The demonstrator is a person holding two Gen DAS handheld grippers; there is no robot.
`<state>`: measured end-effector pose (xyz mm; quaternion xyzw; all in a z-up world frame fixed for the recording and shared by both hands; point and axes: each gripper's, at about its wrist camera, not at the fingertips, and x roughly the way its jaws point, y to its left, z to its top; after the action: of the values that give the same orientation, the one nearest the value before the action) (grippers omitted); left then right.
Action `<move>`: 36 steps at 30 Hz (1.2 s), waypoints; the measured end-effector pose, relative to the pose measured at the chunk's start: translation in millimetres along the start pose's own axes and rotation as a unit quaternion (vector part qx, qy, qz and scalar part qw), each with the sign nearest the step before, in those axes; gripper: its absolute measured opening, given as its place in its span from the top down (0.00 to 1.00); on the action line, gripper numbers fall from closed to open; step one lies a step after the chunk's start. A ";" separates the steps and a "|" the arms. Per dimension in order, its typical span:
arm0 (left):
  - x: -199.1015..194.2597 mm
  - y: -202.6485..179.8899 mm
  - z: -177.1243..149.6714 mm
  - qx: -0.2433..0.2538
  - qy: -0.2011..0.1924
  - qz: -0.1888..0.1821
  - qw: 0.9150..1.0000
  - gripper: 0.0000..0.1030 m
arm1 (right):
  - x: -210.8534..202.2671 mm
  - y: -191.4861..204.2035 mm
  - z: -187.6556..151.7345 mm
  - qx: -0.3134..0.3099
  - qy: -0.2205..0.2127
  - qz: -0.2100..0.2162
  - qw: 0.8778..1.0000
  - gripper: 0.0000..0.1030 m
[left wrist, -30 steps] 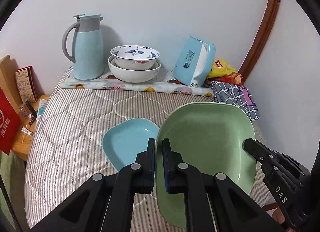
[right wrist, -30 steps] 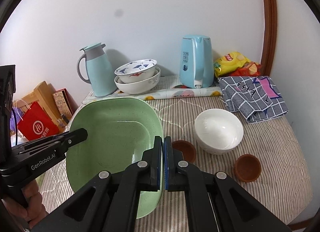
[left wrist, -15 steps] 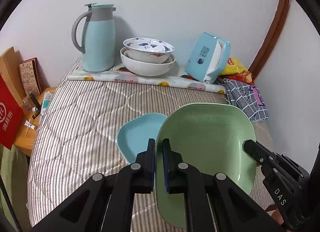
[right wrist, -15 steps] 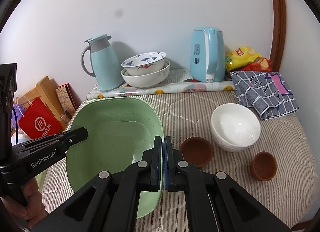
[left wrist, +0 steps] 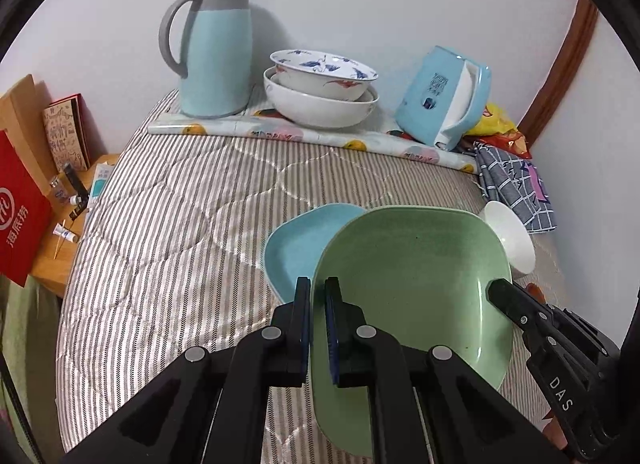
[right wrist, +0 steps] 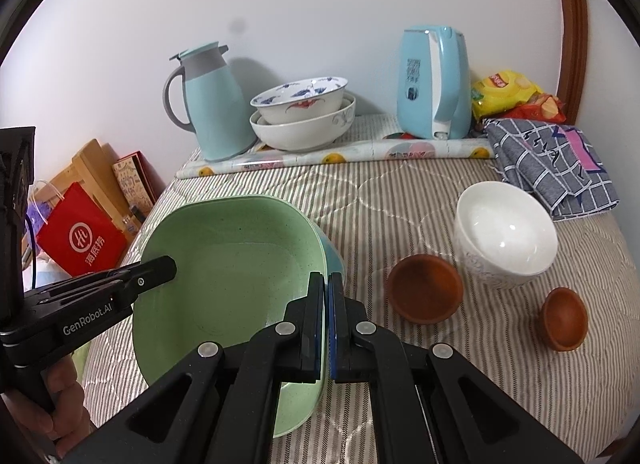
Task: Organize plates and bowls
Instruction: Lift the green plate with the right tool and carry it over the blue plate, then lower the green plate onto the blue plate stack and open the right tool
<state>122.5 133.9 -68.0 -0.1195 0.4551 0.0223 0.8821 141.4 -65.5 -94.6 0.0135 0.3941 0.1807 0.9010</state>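
With the left gripper (left wrist: 318, 328) and right gripper (right wrist: 326, 328) both clamped on opposite rims, the green plate (left wrist: 416, 284) hovers partly over the blue plate (left wrist: 298, 248); centre it, lower level, then release.

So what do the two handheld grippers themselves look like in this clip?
Both are matte black with angular linkage arms, silver pivot screws and blue pads inside the fingertips. The left gripper carries white "GenRobot.AI" lettering, the right gripper white "DAS". A bare hand grips the left handle.
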 end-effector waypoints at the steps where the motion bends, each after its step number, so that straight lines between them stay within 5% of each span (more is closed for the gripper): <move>1: 1.4 1.4 -0.4 -0.001 0.002 0.001 1.000 0.93 | 2.4 0.8 -0.5 0.000 0.003 0.001 1.000 0.98; 20: 44.0 32.8 -5.8 -0.026 0.046 0.019 0.998 0.93 | 56.8 10.8 -7.0 -0.020 0.063 0.009 0.998 0.98; 36: 72.6 36.8 18.2 -0.042 0.064 0.020 0.997 0.93 | 94.6 11.7 28.2 -0.045 0.089 0.009 0.995 0.97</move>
<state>174.0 168.8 -123.6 -0.1482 0.5113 0.0517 0.8450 216.9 -19.4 -139.9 -0.0393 0.4644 0.2066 0.8603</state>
